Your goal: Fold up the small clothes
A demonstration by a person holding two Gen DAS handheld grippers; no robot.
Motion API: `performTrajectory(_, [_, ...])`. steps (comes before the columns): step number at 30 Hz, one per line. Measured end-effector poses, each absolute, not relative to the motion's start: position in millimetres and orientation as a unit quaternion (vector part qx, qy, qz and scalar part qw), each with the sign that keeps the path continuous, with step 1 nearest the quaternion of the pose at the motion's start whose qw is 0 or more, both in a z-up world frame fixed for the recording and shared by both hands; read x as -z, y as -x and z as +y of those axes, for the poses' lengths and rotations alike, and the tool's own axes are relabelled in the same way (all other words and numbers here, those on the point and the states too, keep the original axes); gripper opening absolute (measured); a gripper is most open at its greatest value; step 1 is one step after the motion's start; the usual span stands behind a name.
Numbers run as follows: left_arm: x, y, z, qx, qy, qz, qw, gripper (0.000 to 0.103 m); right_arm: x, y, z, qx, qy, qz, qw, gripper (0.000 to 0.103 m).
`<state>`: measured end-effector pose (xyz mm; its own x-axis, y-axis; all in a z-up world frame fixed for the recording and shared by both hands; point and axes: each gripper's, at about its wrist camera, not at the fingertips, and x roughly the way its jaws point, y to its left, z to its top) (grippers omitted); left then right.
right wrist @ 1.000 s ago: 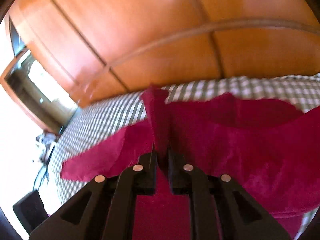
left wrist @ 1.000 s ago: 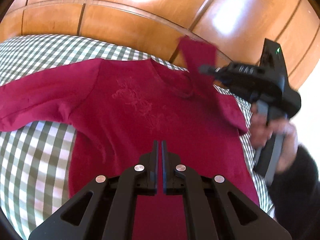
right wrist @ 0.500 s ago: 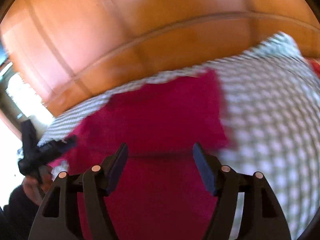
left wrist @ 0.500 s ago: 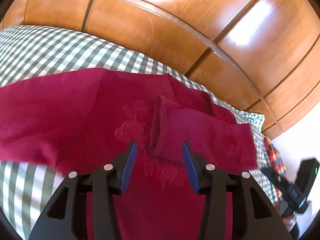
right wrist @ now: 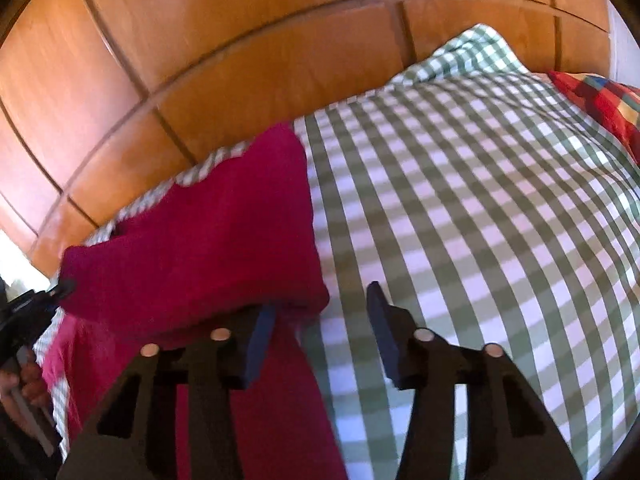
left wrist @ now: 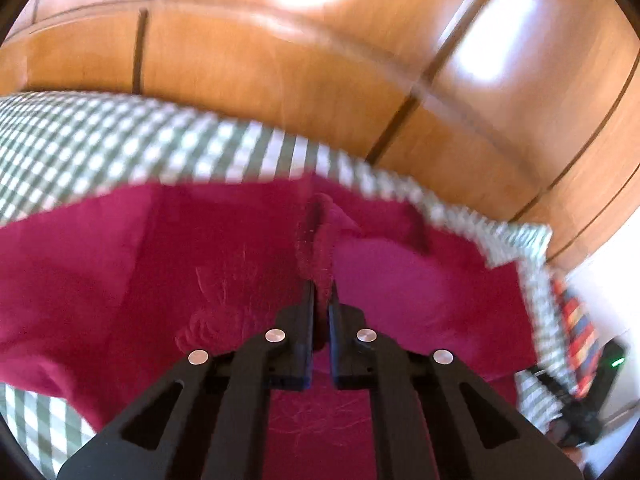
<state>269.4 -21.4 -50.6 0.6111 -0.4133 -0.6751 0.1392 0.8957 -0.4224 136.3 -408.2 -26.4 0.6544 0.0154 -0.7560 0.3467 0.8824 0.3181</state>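
A dark red shirt (left wrist: 224, 264) lies spread on a bed with a green and white checked cover (left wrist: 120, 140). The left gripper (left wrist: 320, 300) is right over the middle of the shirt, and its two black fingers are pressed close with a bunched ridge of red cloth pinched between them. That ridge looks like the edge of a sleeve that is folded in over the chest. The cloth stands up a little just past the tips. This gripper points forward and down at the bed, toward the shiny brown wooden wall (left wrist: 320, 60) behind it. The picture from this side is blurry, so small parts of the shirt are hard to make out. The right gripper (right wrist: 316, 312) is at the shirt's edge, where the red cloth (right wrist: 208, 240) stops and the checked cover (right wrist: 480, 220) shows. Its fingers stand wide apart and hold nothing. One finger is at the red cloth's edge, though I cannot tell if it touches; the other is over bare checked cover. It also tilts down at the bed. A red pillow with bright squares (right wrist: 600, 100) sits at the far corner of the bed. From the right side, the left gripper's body (right wrist: 28, 312) shows at the far edge, with a hand (right wrist: 24, 384) around its handle.
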Motion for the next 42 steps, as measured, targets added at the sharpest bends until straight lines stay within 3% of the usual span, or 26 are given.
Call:
performTrajectory(3, [43.7,-262.8,0.0,0.130,0.162,0.393,0.896,0.004,39.3,-140.4,-402.0,0.101,-0.211,0.429,0.872,0.038])
performTrajectory(9, [100.0,-276.0,-2.6,0.090,0.092,0.462,0.878,0.005,41.0,-141.4,-397.2,0.104,-0.184,0.448,0.869,0.040])
performTrajectory(12, [101.7,-273.7,-1.4,0.083,0.099,0.458,0.880,0.005,28.7,-129.9,-386.8,0.095,-0.126,0.470,0.869,0.056])
performTrajectory(19, [84.6,-270.0,1.0,0.084,0.108,0.435,0.890,0.005,-18.9,-126.8,-342.4,0.020,-0.049,0.413,0.909,0.062])
performTrajectory(24, [95.0,-283.8,-8.0,0.071,0.079,0.456,0.884,0.005,19.8,-177.4,-317.1,0.009,-0.051,0.464,0.884,0.064])
performTrajectory(27, [94.0,-279.6,6.8,0.072,0.105,0.456,0.881,0.011,40.7,-184.1,-313.4,0.024,-0.051,0.466,0.883,0.069])
performTrajectory(32, [80.3,-244.9,62.2,0.060,0.180,0.433,0.881,0.011,34.7,-177.7,-309.0,0.037,-0.040,0.457,0.888,0.071])
performTrajectory(37, [79.8,-193.9,127.1,0.032,0.238,0.424,0.873,0.011,12.0,-148.2,-287.0,0.030,-0.020,0.422,0.906,0.083])
performTrajectory(42, [85.7,-136.7,200.5,-0.029,0.287,0.411,0.865,0.011,24.6,-111.3,-259.9,0.005,0.002,0.434,0.901,0.086])
